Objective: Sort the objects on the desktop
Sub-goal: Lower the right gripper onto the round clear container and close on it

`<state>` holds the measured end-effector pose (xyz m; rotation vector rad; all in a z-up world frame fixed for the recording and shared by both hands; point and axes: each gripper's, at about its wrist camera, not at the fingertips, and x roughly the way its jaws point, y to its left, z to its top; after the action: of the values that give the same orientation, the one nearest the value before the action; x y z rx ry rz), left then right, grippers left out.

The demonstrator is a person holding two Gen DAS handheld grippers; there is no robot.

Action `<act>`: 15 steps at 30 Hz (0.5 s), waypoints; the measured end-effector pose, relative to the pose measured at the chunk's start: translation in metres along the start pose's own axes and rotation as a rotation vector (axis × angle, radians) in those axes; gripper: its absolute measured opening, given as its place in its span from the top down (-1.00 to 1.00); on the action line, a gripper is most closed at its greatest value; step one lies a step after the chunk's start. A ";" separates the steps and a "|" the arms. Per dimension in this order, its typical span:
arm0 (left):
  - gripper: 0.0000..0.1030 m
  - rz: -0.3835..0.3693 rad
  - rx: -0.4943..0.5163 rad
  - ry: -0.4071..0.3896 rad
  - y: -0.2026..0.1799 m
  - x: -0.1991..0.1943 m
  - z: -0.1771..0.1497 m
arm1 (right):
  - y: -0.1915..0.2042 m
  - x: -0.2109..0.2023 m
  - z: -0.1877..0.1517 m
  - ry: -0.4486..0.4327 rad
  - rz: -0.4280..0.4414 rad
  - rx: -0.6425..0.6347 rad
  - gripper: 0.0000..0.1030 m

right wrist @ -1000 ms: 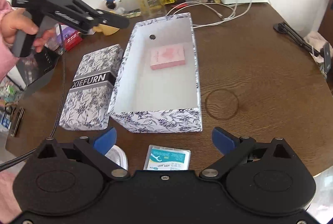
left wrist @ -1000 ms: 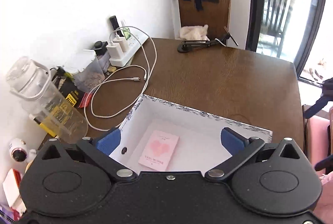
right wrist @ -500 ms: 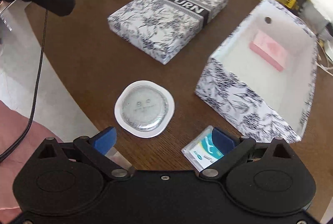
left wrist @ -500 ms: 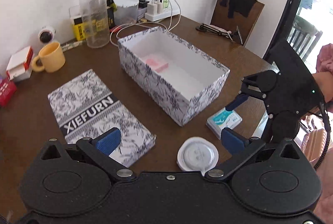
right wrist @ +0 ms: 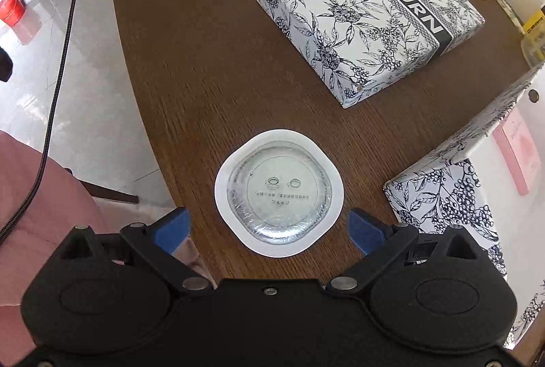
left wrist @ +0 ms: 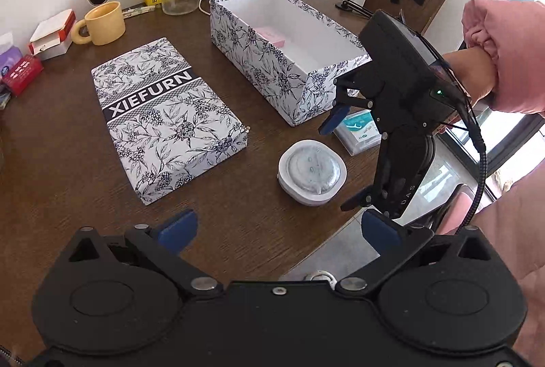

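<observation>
Right tool (right wrist: 269, 225) now nearer round sealed cup (right wrist: 278, 192), prongs apart; pink card (left wrist: 270, 34) inside floral box (left wrist: 272, 74).

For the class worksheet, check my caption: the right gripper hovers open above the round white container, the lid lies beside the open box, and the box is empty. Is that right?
One slip: the box is not empty. A pink card lies inside it, as the right wrist view shows. The rest stands: the right gripper is open above the round white container, and the lid lies beside the box.

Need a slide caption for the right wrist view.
Open right gripper poised over round white container beside the floral box and its lid.
</observation>
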<state>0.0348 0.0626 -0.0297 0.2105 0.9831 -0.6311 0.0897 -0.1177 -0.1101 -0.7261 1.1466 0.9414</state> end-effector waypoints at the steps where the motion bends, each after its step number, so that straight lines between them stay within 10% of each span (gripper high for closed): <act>1: -1.00 0.003 -0.007 0.001 -0.001 0.000 -0.001 | 0.000 0.002 -0.001 0.000 0.005 -0.007 -0.94; 15: -1.00 0.025 -0.069 0.015 -0.007 0.002 -0.007 | -0.010 0.031 -0.007 -0.018 0.020 -0.049 -0.94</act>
<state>0.0261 0.0593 -0.0348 0.1665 1.0133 -0.5730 0.1001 -0.1209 -0.1414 -0.7459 1.1201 0.9939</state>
